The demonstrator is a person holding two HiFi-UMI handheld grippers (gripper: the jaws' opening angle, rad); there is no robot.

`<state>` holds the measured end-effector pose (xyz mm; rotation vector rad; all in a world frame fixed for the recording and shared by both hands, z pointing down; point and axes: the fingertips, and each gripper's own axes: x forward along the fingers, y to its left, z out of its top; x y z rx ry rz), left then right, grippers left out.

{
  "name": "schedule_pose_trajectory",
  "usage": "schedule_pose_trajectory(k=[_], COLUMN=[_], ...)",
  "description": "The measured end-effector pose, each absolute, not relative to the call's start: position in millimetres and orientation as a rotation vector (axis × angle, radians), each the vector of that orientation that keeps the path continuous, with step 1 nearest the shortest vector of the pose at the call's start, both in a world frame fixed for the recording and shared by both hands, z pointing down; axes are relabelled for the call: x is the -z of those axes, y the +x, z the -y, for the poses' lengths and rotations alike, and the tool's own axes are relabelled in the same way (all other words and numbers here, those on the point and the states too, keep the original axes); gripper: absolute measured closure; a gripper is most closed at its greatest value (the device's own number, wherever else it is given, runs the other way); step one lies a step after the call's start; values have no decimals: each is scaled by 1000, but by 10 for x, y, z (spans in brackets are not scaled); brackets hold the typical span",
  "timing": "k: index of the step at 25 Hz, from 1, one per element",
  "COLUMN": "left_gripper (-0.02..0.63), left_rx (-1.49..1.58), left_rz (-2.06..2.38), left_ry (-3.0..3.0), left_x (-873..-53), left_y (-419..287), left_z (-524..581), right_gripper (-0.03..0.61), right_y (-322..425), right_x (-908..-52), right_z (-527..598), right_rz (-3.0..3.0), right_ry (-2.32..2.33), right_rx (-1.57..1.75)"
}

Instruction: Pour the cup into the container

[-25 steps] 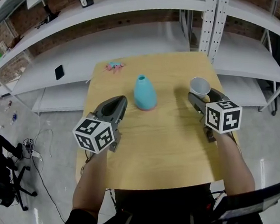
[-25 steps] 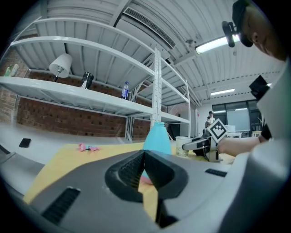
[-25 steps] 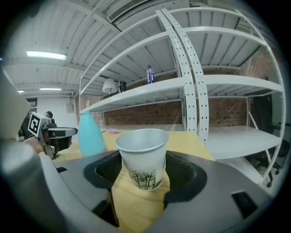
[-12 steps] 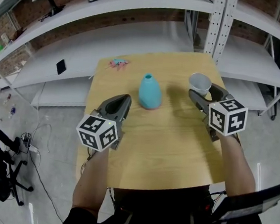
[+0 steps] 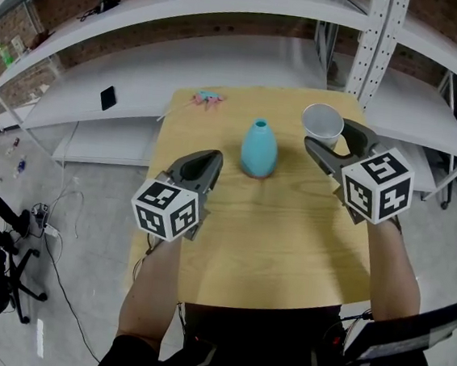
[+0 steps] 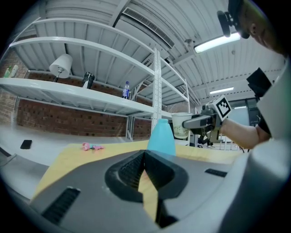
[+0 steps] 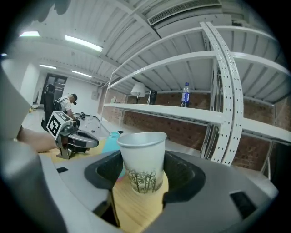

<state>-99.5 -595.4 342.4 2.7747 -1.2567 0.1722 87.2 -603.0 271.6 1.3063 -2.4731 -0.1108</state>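
white paper cup (image 7: 142,159) clamped in right gripper (image 5: 328,138).

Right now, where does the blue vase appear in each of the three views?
Head view: blue vase upper middle, left of the paper cup.
Left gripper view: vase at centre, above the jaws.
Right gripper view: vase a sliver left of the cup.
Shared landmark: the paper cup.
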Motion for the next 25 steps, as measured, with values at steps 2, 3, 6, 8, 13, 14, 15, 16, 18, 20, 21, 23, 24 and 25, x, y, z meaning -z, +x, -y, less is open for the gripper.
schedule_pose_trajectory(k=[2,3,6,8,13,14,15,16,18,20,21,23,24,25], left_gripper=[612,612,612,612,612,612,612,612,612,612,612,612,612,612], left_rx=[-179,-183,-185,-187,-185,-183,-182,-182,-189,-204,-217,-257,-282,-305], left_rz=[1257,1257,1254,1247,1240,1233,1219,1201,1161,1117,1084,979,915,860], left_ry=[2780,2782,2785,2790,2793,2795,2799,2806,2826,2848,2857,2881,2894,2904], left_x=[-3425,-3428,-3426,-3422,-3420,-3420,-3423,-3427,-3429,-3433,-3444,-3485,-3506,-3525], left_y=[-1010,-1013,-1006,-998,-1011,-1010,-1003,-990,-955,-916,-893,-824,-781,-741], left_z=[5948,5944,5935,5932,5931,5929,5922,5911,5885,5862,5847,5799,5768,5740], right_gripper=[291,291,291,291,291,291,291,291,291,291,291,291,291,291], right_y=[785,749,669,620,468,444,425,411,396,391,389,381,374,365], right_x=[-2687,-2678,-2652,-2639,-2617,-2613,-2613,-2618,-2626,-2628,-2633,-2645,-2648,-2649], right_z=[6027,6028,6042,6055,6078,6084,6089,6095,6112,6133,6141,6155,6162,6167], right_rz=[2473,2474,2467,2447,2420,2417,2415,2411,2398,2376,2361,2327,2315,2309], right_ry=[1280,1270,1246,1230,1186,1181,1177,1172,1164,1159,1157,1150,1145,1139], right_rx=[128,132,150,180,229,235,239,242,251,267,279,310,323,330])
